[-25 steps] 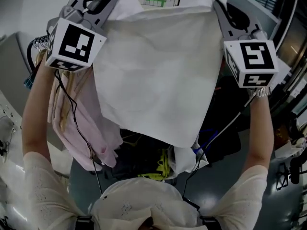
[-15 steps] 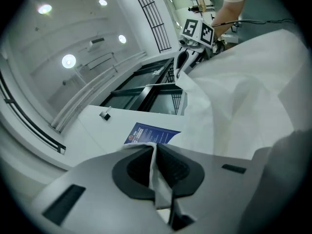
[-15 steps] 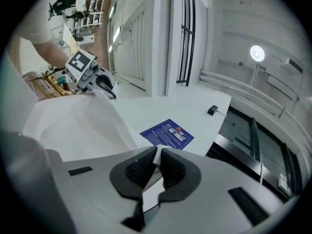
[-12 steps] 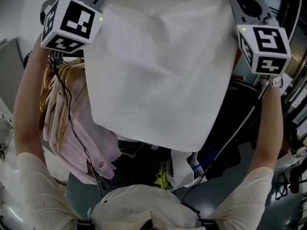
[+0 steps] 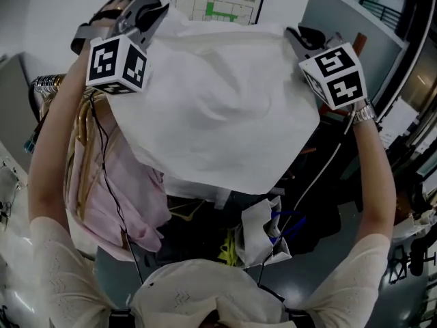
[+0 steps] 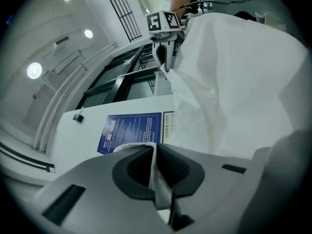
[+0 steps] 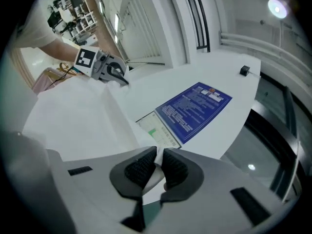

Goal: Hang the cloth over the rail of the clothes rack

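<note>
Cloth [image 5: 218, 108] is spread out between both grippers: the left gripper [image 6: 155, 169] has its fingers clamped on one top corner, and the right gripper [image 7: 157, 168] pinches the other. The rest droops below the fingers, with pink clothes [image 5: 116, 197] under the left ones.

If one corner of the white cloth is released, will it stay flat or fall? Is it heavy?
Probably floppy: the white cloth sags and creases between the left tool and the right tool, each shut on a corner. Likely light: its thin edges fit between closed jaws. A released corner would probably drop.
</note>
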The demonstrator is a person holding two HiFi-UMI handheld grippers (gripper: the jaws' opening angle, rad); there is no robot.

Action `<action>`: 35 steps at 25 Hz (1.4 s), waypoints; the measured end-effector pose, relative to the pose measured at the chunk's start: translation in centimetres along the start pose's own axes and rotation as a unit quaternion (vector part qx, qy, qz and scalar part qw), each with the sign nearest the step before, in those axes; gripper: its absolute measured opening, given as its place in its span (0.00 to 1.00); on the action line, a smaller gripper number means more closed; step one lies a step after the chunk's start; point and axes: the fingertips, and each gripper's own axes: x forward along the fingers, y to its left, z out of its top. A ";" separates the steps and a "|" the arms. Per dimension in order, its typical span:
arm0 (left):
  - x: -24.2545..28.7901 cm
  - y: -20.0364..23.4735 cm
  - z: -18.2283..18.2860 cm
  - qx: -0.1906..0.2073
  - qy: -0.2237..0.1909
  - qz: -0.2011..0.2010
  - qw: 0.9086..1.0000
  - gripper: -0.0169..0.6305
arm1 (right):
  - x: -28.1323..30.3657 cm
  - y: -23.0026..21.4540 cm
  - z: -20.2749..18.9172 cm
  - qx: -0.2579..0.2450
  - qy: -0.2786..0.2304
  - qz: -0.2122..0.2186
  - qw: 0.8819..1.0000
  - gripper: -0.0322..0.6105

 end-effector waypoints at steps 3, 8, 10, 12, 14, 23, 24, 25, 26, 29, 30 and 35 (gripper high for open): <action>0.6 -2.0 -0.7 -0.001 0.015 -0.034 0.999 0.06 | 1.0 2.2 -2.2 0.007 0.031 0.068 0.997 0.09; 0.8 -3.5 -1.4 -0.011 0.032 -0.080 0.996 0.06 | 0.3 2.1 -4.3 0.068 0.030 0.135 0.988 0.14; 0.9 -3.8 -1.2 -0.028 0.025 -0.096 0.995 0.06 | -0.4 1.0 -4.6 0.103 0.020 0.147 0.984 0.16; 0.8 -3.8 -0.5 -0.039 0.015 -0.099 0.994 0.06 | -1.2 0.1 -5.1 0.115 0.015 0.149 0.982 0.18; 1.0 -4.1 -0.1 -0.032 0.016 -0.108 0.994 0.06 | -1.8 -0.2 -5.6 0.123 0.010 0.150 0.981 0.19; 1.3 -5.5 -1.4 -0.046 0.040 -0.149 0.987 0.06 | -5.2 -2.8 -7.7 0.103 0.014 0.121 0.987 0.26; 1.2 -5.3 -1.0 -0.040 0.032 -0.142 0.988 0.06 | -5.5 -3.0 -7.3 0.097 0.008 0.111 0.989 0.26; 1.1 -5.2 -0.6 -0.034 0.025 -0.137 0.990 0.06 | -5.7 -2.5 -6.2 0.088 -0.005 0.112 0.990 0.26; 1.0 -5.2 -0.3 -0.029 0.021 -0.134 0.990 0.06 | -5.8 -1.5 -4.4 0.073 -0.020 0.118 0.990 0.26; 1.0 -5.0 0.6 -0.019 0.015 -0.128 0.991 0.06 | -5.1 2.7 2.2 0.013 -0.066 0.148 0.987 0.26; 1.2 -4.7 0.7 -0.018 0.014 -0.123 0.992 0.06 | -4.5 3.8 4.4 -0.001 -0.078 0.156 0.985 0.26; 0.4 -3.7 0.4 -0.001 0.006 -0.087 0.996 0.06 | 0.9 11.4 11.7 -0.070 -0.084 0.189 0.976 0.26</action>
